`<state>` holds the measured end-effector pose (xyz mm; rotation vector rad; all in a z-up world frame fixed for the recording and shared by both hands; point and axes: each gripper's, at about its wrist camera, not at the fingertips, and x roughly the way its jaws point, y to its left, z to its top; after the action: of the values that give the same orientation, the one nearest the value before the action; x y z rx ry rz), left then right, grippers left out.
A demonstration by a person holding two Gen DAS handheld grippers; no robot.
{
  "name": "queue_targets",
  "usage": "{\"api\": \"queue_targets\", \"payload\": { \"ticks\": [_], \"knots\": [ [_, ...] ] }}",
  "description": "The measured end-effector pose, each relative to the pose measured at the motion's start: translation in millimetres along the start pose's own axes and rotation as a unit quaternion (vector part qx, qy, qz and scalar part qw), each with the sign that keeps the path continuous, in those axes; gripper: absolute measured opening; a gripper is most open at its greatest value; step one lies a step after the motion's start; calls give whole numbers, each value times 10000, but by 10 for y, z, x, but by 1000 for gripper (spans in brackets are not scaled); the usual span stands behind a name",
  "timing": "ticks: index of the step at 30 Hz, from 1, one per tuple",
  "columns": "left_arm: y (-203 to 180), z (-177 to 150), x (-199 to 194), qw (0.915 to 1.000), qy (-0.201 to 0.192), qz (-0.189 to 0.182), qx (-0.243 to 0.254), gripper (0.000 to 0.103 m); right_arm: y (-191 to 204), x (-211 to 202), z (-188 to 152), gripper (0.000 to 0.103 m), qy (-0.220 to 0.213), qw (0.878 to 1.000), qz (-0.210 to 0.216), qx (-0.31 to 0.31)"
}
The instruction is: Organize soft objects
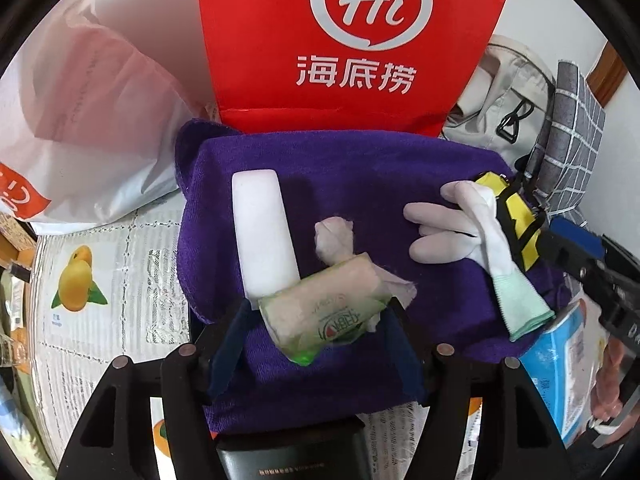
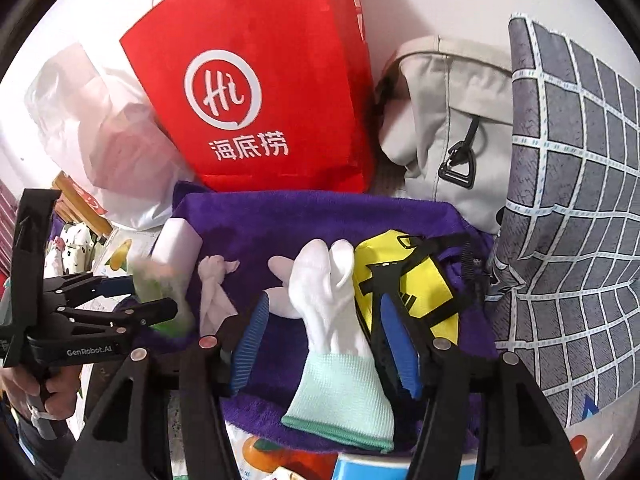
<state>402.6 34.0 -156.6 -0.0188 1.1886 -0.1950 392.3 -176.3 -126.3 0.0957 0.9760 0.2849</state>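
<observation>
A purple towel (image 1: 360,168) lies spread on the table, also in the right wrist view (image 2: 320,216). On it lie a white foam block (image 1: 262,232), a crumpled tissue (image 1: 334,236), a white glove with a mint cuff (image 1: 472,232) and a yellow pouch (image 1: 516,220). My left gripper (image 1: 320,320) is shut on a tissue pack (image 1: 324,312) and holds it just above the towel. My right gripper (image 2: 324,340) is open, its blue fingers (image 2: 250,340) on either side of the glove (image 2: 336,328), beside the pouch (image 2: 404,276).
A red paper bag (image 1: 352,40) stands behind the towel. A white plastic bag (image 1: 88,120) lies at left. A beige backpack (image 2: 444,120) and a grey checked cushion (image 2: 572,200) are at right. A blue packet (image 1: 560,368) lies by the towel's right edge.
</observation>
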Motion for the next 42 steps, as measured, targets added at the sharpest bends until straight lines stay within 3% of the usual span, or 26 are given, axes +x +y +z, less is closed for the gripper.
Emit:
{"api": "queue_targets", "payload": {
  "ticks": [6, 14, 18, 23, 25, 35, 41, 42],
  "knots": [
    [-18, -87, -236, 9999, -134, -35, -91, 66, 184, -204, -172, 58, -91, 9996, -59, -260],
    [76, -437, -608, 9984, -381, -152, -391, 67, 419, -574, -770, 57, -226, 9980, -199, -558],
    [71, -640, -774, 9979, -460, -237, -381, 67, 556, -633, -1148, 48, -127, 9961, -261, -831],
    [67, -859, -855, 9979, -500, -176, -360, 67, 735, -533, -1522, 45, 164, 9912, -431, -1239],
    [89, -929, -843, 9979, -465, -209, -403, 67, 808, -423, -1633, 37, 336, 9890, -442, -1371],
    [244, -1110, -838, 9969, -466, -301, -553, 67, 1066, -64, -1775, 35, 665, 9689, -1194, -2061],
    [318, -1185, -929, 9964, -536, -332, -574, 67, 970, -69, -1722, 29, 817, 9754, -972, -1801],
    [330, -1201, -951, 9962, -553, -337, -581, 67, 956, -70, -1722, 24, 832, 9771, -882, -1751]
  ]
}}
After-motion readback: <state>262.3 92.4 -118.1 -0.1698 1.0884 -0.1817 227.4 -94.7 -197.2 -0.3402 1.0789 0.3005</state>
